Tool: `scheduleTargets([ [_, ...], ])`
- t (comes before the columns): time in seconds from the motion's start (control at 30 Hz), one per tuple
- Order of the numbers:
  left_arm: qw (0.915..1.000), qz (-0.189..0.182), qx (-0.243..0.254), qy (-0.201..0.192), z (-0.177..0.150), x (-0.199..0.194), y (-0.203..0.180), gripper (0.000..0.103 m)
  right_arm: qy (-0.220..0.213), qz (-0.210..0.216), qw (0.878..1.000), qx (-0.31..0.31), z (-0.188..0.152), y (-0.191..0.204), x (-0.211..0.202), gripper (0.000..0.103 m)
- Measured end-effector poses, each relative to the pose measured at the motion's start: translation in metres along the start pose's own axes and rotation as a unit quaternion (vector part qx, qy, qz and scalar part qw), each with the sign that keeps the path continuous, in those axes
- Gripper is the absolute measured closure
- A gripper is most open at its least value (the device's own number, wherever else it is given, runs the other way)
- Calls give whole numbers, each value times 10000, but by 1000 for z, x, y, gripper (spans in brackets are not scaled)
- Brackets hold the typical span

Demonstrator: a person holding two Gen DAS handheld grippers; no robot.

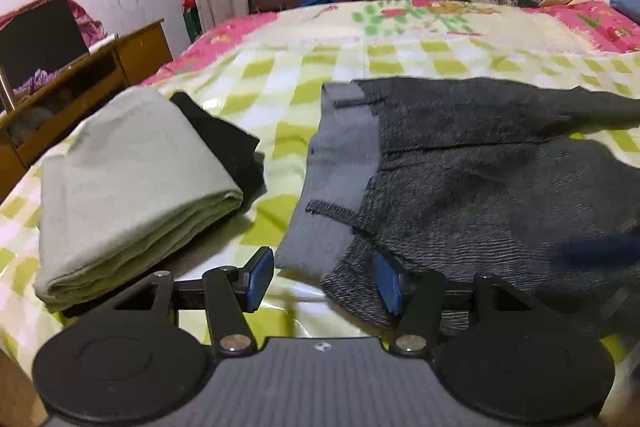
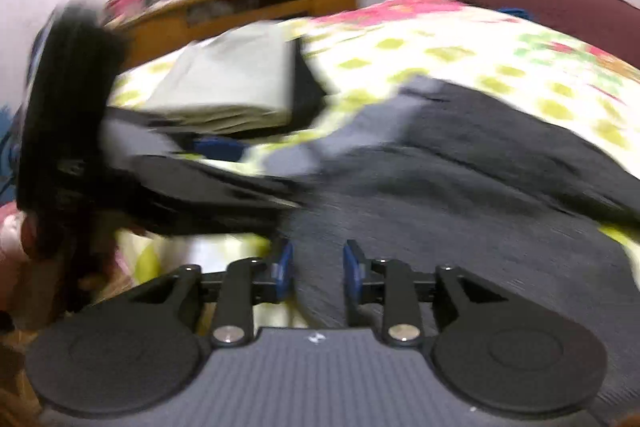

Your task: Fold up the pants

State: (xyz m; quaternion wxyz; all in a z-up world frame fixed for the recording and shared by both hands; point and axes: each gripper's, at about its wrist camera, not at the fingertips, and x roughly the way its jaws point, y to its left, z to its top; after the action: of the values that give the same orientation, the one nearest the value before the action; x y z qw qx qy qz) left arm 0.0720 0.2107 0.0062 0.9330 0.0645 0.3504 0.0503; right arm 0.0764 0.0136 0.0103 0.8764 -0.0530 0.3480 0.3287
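The dark grey pants [image 1: 480, 163] lie on the checked bedspread [image 1: 280, 95], waistband toward the folded green cloth [image 1: 132, 183], legs running away rightward. The left gripper [image 1: 324, 281] gapes wide at the waistband corner; the right gripper [image 2: 318, 269] stands half-open, empty. A shallow bite might catch only the top layer, skewing the fold.

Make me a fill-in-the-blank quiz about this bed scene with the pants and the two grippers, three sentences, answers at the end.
1. The dark gray pants lie on a bedsheet checked in white and ____.
2. The folded pale green cloth rests on top of a ____ garment.
3. The left gripper is ____, with the pants' near corner between its jaws.

Missing words: green; black; open
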Motion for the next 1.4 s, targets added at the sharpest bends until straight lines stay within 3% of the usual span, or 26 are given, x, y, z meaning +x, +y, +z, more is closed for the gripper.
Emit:
scheduleTargets([
  [0.1,9998,-166,-32,-104,6,-12,-13,35,43,-889,9921,884,-26,-70,-46,71],
  [0.2,9977,-637,76,-231,16,-23,-47,35,28,-1975,9623,1870,-61,-148,-101,71],
  [0.33,9892,-1292,621,-296,26,-25,-126,35,-305,-3223,8987,2958,-110,-235,-183,71],
  [0.4,9815,-1692,858,-256,30,-24,-171,35,-666,-3777,8598,3372,-131,-271,-224,66],
  [0.47,9744,-1955,1088,-224,33,-22,-212,35,-909,-4115,8238,3792,-150,-302,-252,55],
  [0.53,9670,-2191,1291,-181,37,-21,-252,35,-1107,-4260,7924,4224,-171,-333,-274,55],
  [0.6,9599,-2380,1470,-151,41,-21,-283,35,-1151,-4348,7729,4475,-190,-355,-291,55],
  [0.7,9519,-2512,1751,-138,39,-25,-319,35,-1249,-4101,7573,4926,-210,-384,-292,55],
  [0.9,9462,-2521,2031,36,35,-21,-350,35,-1658,-3881,7453,5162,-225,-398,-282,55],
  [0.93,9455,-2510,2073,34,35,-21,-353,35,-1735,-3813,7431,5218,-225,-402,-283,60],
  [0.97,9449,-2504,2108,29,35,-20,-355,35,-1768,-3742,7444,5240,-224,-406,-282,83],
  [1.0,9447,-2490,2136,33,36,-19,-358,35,-1757,-3663,7451,5289,-224,-412,-281,98],
  [1.07,9443,-2484,2159,37,37,-20,-364,35,-1963,-3388,7413,5450,-224,-415,-288,99],
  [1.13,9429,-2551,2141,20,39,-23,-368,35,-2335,-3245,7465,5318,-219,-406,-308,99],
  [1.23,9388,-2725,2107,-11,39,-26,-378,35,-2626,-3479,7463,5030,-218,-392,-338,99],
  [1.3,9355,-2815,2136,10,35,-25,-390,35,-2491,-3669,7408,5046,-227,-394,-345,100],
  [1.4,9323,-2768,2328,14,29,-27,-405,35,-1498,-4001,7422,5164,-242,-411,-331,94],
])
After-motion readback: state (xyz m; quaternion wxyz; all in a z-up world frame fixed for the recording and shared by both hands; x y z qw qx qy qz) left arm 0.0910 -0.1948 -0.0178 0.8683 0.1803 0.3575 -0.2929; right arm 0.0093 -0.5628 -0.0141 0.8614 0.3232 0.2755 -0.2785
